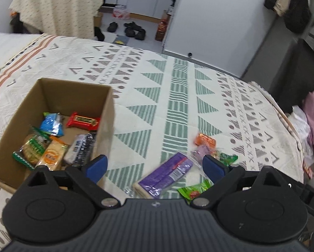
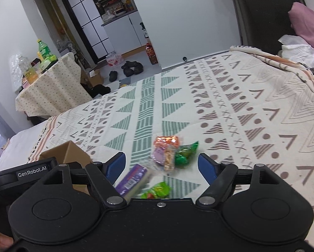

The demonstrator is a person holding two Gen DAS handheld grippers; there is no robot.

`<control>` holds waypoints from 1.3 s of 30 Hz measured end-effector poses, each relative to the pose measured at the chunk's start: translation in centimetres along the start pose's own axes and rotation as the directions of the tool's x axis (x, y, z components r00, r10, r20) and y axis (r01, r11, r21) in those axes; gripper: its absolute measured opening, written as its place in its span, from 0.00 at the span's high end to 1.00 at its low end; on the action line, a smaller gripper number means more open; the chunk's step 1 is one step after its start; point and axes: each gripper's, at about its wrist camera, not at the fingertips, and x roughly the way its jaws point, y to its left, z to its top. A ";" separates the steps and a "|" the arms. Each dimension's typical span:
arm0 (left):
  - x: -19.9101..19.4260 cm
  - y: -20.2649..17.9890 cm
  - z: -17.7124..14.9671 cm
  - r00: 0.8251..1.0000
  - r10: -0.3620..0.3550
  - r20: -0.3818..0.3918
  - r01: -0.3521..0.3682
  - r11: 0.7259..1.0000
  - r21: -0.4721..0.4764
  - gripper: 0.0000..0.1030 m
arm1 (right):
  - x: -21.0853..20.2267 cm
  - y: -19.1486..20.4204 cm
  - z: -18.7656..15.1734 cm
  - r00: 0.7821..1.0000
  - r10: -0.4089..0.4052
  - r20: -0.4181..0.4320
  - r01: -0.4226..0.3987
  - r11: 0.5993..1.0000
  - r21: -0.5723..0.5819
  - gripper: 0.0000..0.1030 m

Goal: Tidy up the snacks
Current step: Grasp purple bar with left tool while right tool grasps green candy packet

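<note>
A brown cardboard box (image 1: 106, 113) sits on the patterned bedspread at left and holds several snack packets, among them a red bar (image 1: 83, 121) and a blue packet (image 1: 52, 124). A purple snack pack (image 1: 167, 173) lies on the bed just ahead of my open, empty left gripper (image 1: 155, 167). An orange packet (image 1: 205, 139), a dark green packet (image 1: 228, 158) and a bright green packet (image 1: 195, 191) lie to its right. My right gripper (image 2: 161, 166) is open and empty above the same pile: purple pack (image 2: 132, 178), orange packet (image 2: 167, 141), green packet (image 2: 185, 152). The box corner (image 2: 66, 153) shows at left.
The bedspread (image 1: 178, 96) stretches far ahead. A cloth-covered table (image 2: 50, 84) with bottles stands beyond the bed. Shoes (image 1: 134, 30) lie on the floor. Pink and white bedding (image 2: 304, 33) is piled at the right edge. The left gripper's body (image 2: 31, 174) sits beside my right one.
</note>
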 end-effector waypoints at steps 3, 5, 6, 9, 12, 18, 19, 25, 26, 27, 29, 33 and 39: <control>0.3 -0.9 -0.5 1.000 -0.011 0.000 0.011 0.999 0.035 0.06 | 0.0 -1.2 -0.1 1.000 0.001 0.001 -0.001 1.000 0.011 0.25; 0.6 -1.4 -0.8 1.000 -0.016 -0.009 0.016 0.999 0.051 0.06 | 0.1 -2.0 -0.2 1.000 0.002 0.000 -0.002 1.000 0.015 0.24; 0.8 -1.6 -0.9 1.000 -0.018 -0.014 0.019 0.998 0.057 0.05 | 0.1 -2.3 -0.2 1.000 0.003 -0.001 -0.003 1.000 0.017 0.22; 1.4 -2.3 -1.3 0.999 0.002 -0.033 0.001 0.996 0.086 0.05 | 0.3 -3.3 -0.5 1.000 0.018 0.004 -0.018 0.999 0.026 0.15; 2.0 -2.6 -1.7 0.999 0.011 -0.046 -0.006 0.995 0.102 0.00 | 0.5 -4.2 -1.2 0.998 0.061 0.012 -0.062 0.997 0.051 0.06; 4.0 -3.4 -2.1 0.997 0.039 -0.072 -0.028 0.989 0.147 0.00 | 2.4 -5.6 -3.0 0.997 0.081 -0.017 -0.078 0.989 0.123 0.00; 4.3 -3.3 -2.2 0.996 0.035 -0.084 -0.023 0.990 0.142 0.00 | 2.6 -5.7 -2.9 0.996 0.083 -0.014 -0.081 0.989 0.126 0.00; 5.3 -3.6 -2.0 0.995 0.075 -0.061 -0.067 0.989 0.132 0.00 | 4.2 -6.1 -2.6 0.996 0.094 -0.006 -0.092 0.984 0.152 0.00; 5.6 -3.5 -2.0 0.995 0.080 -0.063 -0.072 0.989 0.129 0.00 | 4.5 -6.2 -2.6 0.995 0.100 -0.009 -0.097 0.982 0.161 0.00; 6.0 -3.5 -1.9 0.994 0.085 -0.064 -0.076 0.989 0.129 0.00 | 4.9 -6.4 -2.5 0.994 0.107 -0.016 -0.103 0.980 0.172 0.02; 6.7 -3.4 -1.9 0.992 0.108 -0.066 -0.098 0.986 0.132 0.01 | 5.7 -6.8 -2.6 0.992 0.123 -0.029 -0.115 0.973 0.203 0.08; 7.8 -3.4 -1.9 0.992 0.098 -0.080 -0.088 0.989 0.123 0.01 | 7.5 -7.2 -2.6 0.990 0.132 -0.055 -0.115 0.964 0.241 0.24; 9.5 -3.4 -2.5 0.988 0.093 -0.124 -0.077 0.989 0.125 0.03 | 9.8 -7.4 -2.3 0.987 0.141 -0.071 -0.117 0.956 0.268 0.32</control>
